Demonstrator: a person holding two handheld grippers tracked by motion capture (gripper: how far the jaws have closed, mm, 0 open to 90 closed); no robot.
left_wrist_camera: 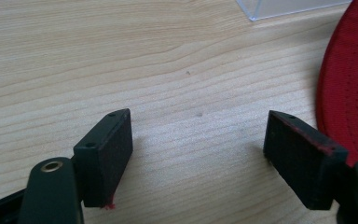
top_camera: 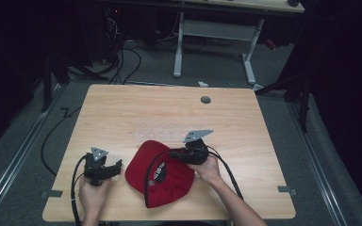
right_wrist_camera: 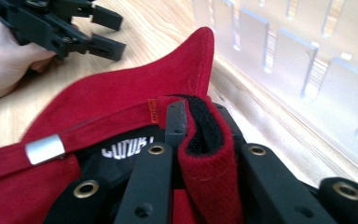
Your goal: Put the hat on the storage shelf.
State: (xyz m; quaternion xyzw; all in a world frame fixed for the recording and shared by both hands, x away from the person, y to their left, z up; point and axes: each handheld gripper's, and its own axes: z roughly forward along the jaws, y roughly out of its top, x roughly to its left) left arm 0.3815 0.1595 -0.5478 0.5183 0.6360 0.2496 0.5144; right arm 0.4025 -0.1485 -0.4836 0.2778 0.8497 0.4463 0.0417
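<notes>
A red cap lies on the wooden table near the front edge, inside up, with white lettering on its black lining. My right gripper comes in from the cap's right side. In the right gripper view my right gripper is shut on the cap's folded red and black back band, beside a metal strap clip. My left gripper rests left of the cap, open, with bare wood between its jaws. The cap's edge sits just outside its right jaw.
A clear plastic slotted rack stands on the table just behind the cap; its corner shows in the left gripper view. A grey grommet sits near the far edge. Cables trail from both grippers. A white desk frame stands beyond the table.
</notes>
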